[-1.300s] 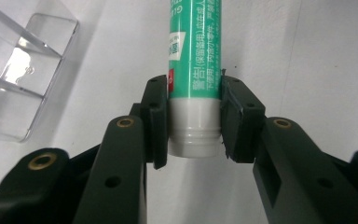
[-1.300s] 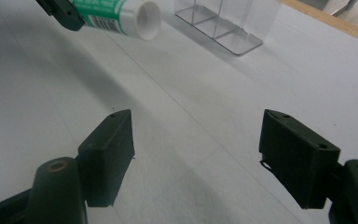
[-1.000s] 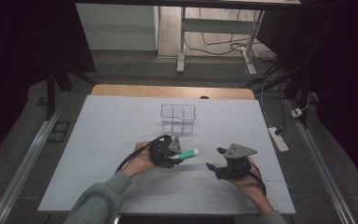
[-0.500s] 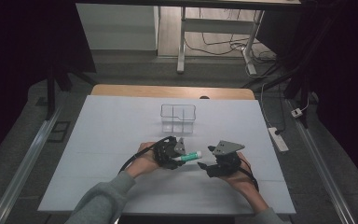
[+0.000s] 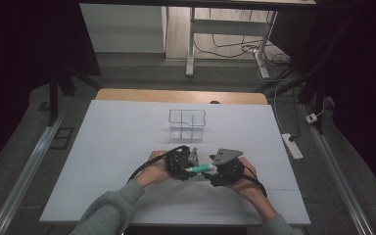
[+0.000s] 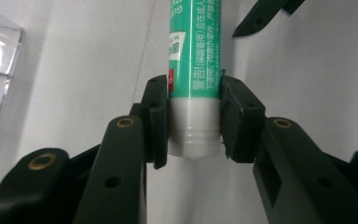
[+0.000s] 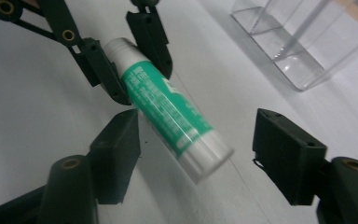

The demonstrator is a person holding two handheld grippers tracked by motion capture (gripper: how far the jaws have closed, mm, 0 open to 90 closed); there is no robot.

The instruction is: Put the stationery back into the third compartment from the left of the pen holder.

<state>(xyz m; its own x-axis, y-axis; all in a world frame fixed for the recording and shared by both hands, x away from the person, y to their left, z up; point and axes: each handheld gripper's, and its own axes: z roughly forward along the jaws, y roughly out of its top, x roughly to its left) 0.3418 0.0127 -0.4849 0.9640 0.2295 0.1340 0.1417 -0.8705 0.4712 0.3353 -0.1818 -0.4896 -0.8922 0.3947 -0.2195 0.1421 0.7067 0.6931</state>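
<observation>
Right gripper point(image 7: 196, 154) moved in | glue stick point(image 7: 168, 116) between its jaws

The worktop point(image 5: 103, 161) has a flat white surface, with a wooden strip visible along its far edge. A clear, compartmented container point(image 5: 187, 124) stands directly on it, near the far-centre area.

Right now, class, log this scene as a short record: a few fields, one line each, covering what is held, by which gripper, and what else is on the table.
held item: green and white glue stick
holder: left gripper, jaws shut on the stick's white end
other gripper: right gripper, jaws open on either side of the stick's free end, not touching it
container: clear divided box, beyond both grippers
surface: white table
</observation>
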